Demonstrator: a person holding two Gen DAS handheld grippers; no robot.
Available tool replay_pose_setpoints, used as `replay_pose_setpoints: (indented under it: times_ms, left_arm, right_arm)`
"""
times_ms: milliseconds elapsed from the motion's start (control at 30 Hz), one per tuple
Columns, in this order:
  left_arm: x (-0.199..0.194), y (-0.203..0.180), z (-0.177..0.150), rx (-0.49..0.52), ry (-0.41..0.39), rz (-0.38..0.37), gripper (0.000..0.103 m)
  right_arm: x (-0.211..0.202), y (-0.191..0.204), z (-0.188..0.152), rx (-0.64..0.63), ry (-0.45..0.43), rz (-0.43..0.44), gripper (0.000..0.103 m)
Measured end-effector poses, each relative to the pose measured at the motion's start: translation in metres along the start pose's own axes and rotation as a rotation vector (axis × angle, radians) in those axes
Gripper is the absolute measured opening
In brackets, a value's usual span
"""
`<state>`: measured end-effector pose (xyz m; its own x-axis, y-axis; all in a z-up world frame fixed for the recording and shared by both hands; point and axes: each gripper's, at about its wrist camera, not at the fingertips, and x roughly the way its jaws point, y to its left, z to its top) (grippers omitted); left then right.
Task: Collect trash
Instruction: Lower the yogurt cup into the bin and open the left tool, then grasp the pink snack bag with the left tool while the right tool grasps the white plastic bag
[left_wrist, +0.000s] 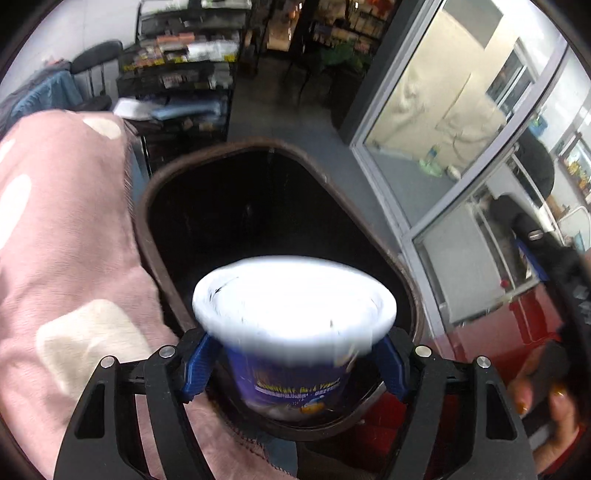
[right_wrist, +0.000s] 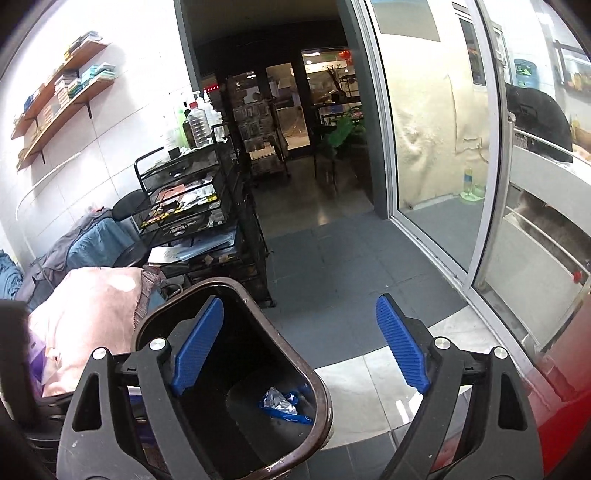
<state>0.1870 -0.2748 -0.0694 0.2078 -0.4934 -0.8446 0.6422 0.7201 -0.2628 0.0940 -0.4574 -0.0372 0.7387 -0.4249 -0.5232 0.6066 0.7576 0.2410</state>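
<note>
In the left wrist view my left gripper (left_wrist: 293, 363) is shut on a blue paper cup with a white rim (left_wrist: 295, 317), held upright over the open mouth of a dark brown trash bin (left_wrist: 376, 236). The cup is blurred. In the right wrist view my right gripper (right_wrist: 299, 345) is open and empty, held above the right side of the same bin (right_wrist: 321, 398). A crumpled blue and silver wrapper (right_wrist: 282, 404) lies at the bottom of the bin.
A pink blanket (left_wrist: 66, 240) lies left of the bin, also in the right wrist view (right_wrist: 92, 314). A black wire shelf cart (right_wrist: 199, 206) stands behind it. A glass sliding door (right_wrist: 443, 147) is on the right. Grey floor mats (right_wrist: 340, 266) lie ahead.
</note>
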Motion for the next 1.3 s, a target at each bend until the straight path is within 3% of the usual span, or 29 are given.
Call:
replay_pose_setpoints:
  times_ms: [200,300,633,833,1033,1300]
  left_arm:
    - [0.015,-0.002,0.001,0.007,0.047,0.036,0.072]
    - [0.019,-0.004,0.0,0.022,0.078,0.061,0.082]
    - [-0.005,-0.012,-0.004,0.079,0.0,0.098,0.092]
    - [-0.044,-0.011,-0.023,0.081,-0.136,0.094,0.094]
    - [-0.093,-0.004,-0.062,0.075,-0.294,0.103,0.098]
    - [-0.143,0.026,-0.107,-0.044,-0.455,0.092,0.098]
  right_arm:
    - [0.0,0.008,-0.002,-0.019,0.012,0.029,0.085]
    - [-0.002,0.009,-0.002,-0.02,0.013,0.04,0.085]
    - [-0.008,0.01,0.0,-0.012,0.009,0.067,0.089]
    - [-0.015,0.016,0.002,-0.025,-0.034,0.109,0.092]
    - [-0.016,0.03,-0.005,-0.055,-0.031,0.174,0.092]
    - [-0.03,0.075,-0.027,-0.146,-0.027,0.319,0.092]
